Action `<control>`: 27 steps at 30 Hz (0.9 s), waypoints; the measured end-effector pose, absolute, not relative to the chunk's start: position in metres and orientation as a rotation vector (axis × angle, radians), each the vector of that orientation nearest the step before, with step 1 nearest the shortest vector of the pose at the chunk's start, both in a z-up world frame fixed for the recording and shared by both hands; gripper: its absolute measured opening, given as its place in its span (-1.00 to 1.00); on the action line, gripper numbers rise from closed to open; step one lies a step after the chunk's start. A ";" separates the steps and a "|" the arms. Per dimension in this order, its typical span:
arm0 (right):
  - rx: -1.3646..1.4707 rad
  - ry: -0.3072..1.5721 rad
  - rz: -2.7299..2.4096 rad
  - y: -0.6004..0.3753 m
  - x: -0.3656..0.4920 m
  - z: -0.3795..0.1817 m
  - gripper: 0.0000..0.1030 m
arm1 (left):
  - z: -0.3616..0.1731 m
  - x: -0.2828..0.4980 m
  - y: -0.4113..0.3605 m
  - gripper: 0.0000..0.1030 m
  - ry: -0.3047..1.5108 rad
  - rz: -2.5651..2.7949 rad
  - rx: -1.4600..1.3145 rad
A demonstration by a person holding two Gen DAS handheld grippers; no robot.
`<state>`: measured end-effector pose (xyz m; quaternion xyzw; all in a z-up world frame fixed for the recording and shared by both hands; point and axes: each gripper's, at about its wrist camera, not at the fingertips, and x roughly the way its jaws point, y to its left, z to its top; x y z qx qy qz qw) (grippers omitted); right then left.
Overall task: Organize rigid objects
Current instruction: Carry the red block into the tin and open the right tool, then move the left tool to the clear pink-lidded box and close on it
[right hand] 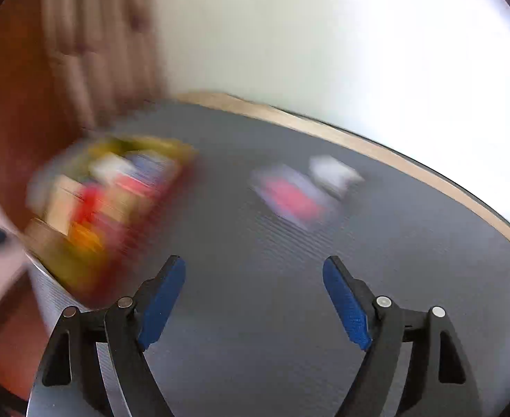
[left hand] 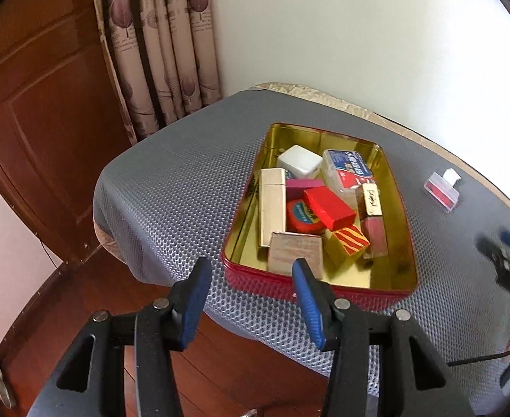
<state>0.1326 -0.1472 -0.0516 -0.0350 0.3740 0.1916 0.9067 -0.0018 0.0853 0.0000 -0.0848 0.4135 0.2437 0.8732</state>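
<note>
A: We see a grey mesh mat over the table, a curtain and wooden door behind.
B: Our left gripper and right gripper both gape empty; the tin sits mid-mat, a clear red case well apart.

The left wrist view looks down and forward from off the counter's near left corner, the tin close ahead. The right wrist view, motion-blurred, sits lower over the counter's middle, facing its far edge. Both views share the tin and the small clear box.
</note>
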 end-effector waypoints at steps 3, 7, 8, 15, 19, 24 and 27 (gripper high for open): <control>-0.037 0.822 0.232 -0.220 0.126 -0.078 0.54 | 0.001 -0.001 0.073 -0.04 0.862 0.502 -0.133; 0.000 0.837 0.038 -0.297 0.119 -0.099 0.57 | 0.003 -0.002 0.048 -0.04 0.852 0.491 -0.052; 0.012 0.839 0.012 -0.308 0.119 -0.103 0.70 | 0.003 -0.001 0.043 -0.04 0.849 0.490 -0.036; 0.185 0.856 -0.038 -0.353 0.123 -0.112 0.92 | 0.006 0.004 -0.001 -0.01 0.857 0.460 0.082; 0.192 0.855 -0.022 -0.354 0.124 -0.113 0.96 | 0.004 0.014 -0.023 -0.01 0.879 0.425 0.122; 0.207 0.868 -0.020 -0.357 0.123 -0.114 0.98 | 0.003 0.029 -0.050 -0.01 0.892 0.385 0.170; 0.207 0.876 -0.009 -0.356 0.124 -0.115 0.98 | 0.003 0.039 -0.066 -0.01 0.888 0.372 0.211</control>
